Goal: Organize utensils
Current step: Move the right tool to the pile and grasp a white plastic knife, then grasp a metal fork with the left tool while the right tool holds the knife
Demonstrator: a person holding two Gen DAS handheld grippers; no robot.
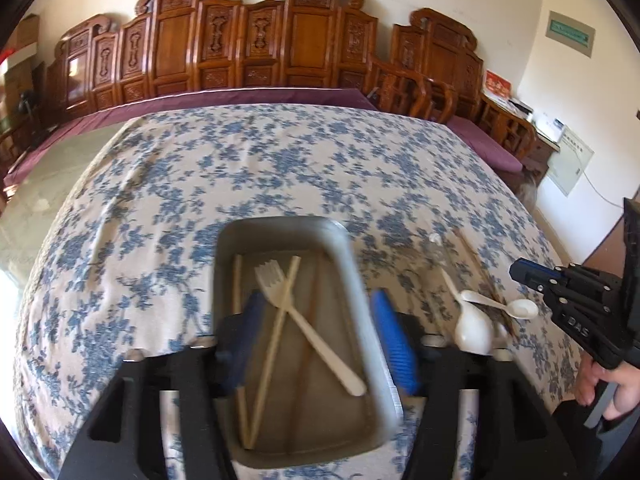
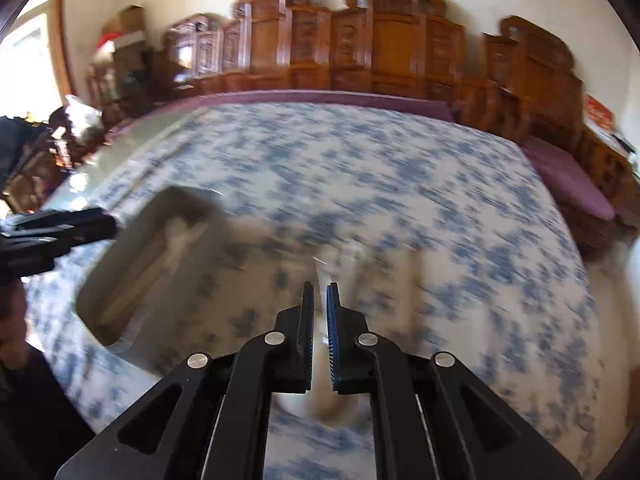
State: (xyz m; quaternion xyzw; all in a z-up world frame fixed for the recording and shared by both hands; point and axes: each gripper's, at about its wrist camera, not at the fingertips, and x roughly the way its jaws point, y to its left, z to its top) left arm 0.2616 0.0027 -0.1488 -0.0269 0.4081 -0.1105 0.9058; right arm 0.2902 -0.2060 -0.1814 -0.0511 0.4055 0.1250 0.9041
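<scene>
left claw [image 1: 316,344] gaping over tray [image 1: 352,248] | right claw [image 2: 320,320] nearly together, contents unclear | spoons [image 1: 476,328] lying at tray's 3 o'clock, handles pointing 11 | right claw nearer

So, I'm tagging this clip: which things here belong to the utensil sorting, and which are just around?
Job: grey tray; fork and chopsticks in it; spoons on the cloth; left tool; right tool.
Around: floral tablecloth; carved wooden screens; wall sign.
</scene>
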